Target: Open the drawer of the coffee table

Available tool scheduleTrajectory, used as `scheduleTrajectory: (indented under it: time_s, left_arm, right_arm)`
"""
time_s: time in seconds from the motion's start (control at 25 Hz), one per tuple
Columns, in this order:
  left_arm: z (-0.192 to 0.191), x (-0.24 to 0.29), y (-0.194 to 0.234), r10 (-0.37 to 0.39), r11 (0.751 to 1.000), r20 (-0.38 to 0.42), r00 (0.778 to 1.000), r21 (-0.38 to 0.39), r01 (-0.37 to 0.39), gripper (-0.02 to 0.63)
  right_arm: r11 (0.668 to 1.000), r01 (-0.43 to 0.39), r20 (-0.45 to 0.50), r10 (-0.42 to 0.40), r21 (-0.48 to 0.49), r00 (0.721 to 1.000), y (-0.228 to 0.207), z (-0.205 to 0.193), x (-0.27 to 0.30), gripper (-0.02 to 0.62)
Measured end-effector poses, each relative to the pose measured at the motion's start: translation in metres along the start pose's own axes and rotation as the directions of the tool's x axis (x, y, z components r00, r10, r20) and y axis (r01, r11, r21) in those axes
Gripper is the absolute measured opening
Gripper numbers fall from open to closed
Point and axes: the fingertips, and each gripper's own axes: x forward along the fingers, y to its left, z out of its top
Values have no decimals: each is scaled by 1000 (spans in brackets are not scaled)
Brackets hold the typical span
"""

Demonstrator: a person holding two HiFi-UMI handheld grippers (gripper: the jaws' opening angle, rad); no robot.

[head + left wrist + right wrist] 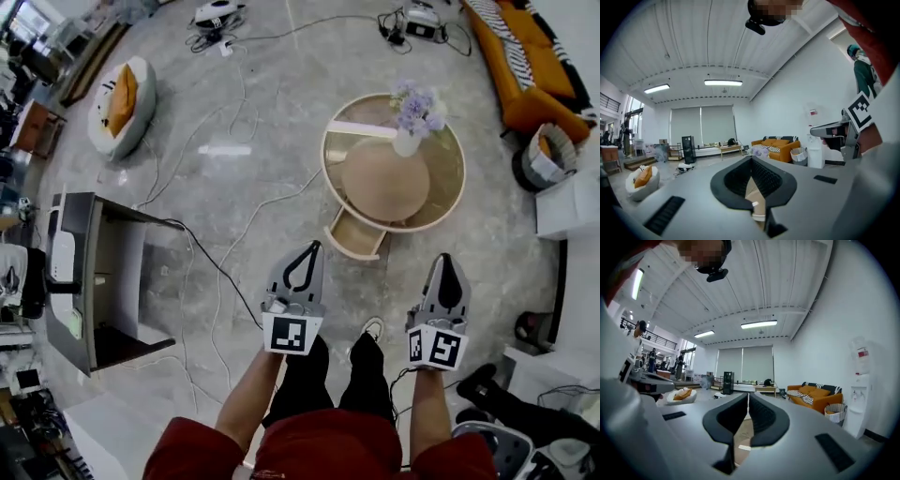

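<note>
The round coffee table [330, 178] with a wooden top stands on the grey floor ahead of me. Its drawer [356, 235] sticks out from the near side, pulled open and showing a pale inside. A white vase of purple flowers [413, 119] stands on the top. My left gripper [315, 247] is held high and close to my body, jaws shut with nothing between them. Beside it, my right gripper [447, 259] is at the same height, also shut and holding nothing. Both point level across the room, left gripper [751, 159] and right gripper [746, 395] looking at the far wall.
An orange sofa [523, 58] runs along the far right, with a basket [549, 156] near it. A white beanbag with an orange cushion [121, 104] lies far left. A dark open cabinet [101, 281] stands at my left. Cables [217, 267] trail over the floor.
</note>
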Motion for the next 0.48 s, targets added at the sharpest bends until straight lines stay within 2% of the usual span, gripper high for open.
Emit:
scheduleTrajectory:
  time_s: [0.12, 0.2, 0.36, 0.44, 0.48]
  left_arm:
    - [65, -33, 2, -14, 1000, 1, 1000, -22, 14, 14]
    - [101, -47, 4, -5, 1000, 33, 999, -31, 6, 14]
    - [142, -70, 7, 44, 999, 109, 993, -27, -41, 14]
    - [156, -77, 14, 65, 998, 177, 982, -10, -64, 14]
    - [160, -78, 17, 69, 998, 187, 980, -1, -70, 14]
  right_arm:
    - [998, 1, 1, -1, 57, 1000, 9, 70, -17, 25]
    - [998, -26, 22, 24, 54, 999, 17, 105, -25, 25]
    - [996, -86, 74, 84, 25, 994, 27, 145, -48, 23]
    - [996, -90, 96, 89, 11, 991, 28, 159, -53, 25]
    - [996, -85, 108, 83, 7, 991, 27, 165, -53, 25]
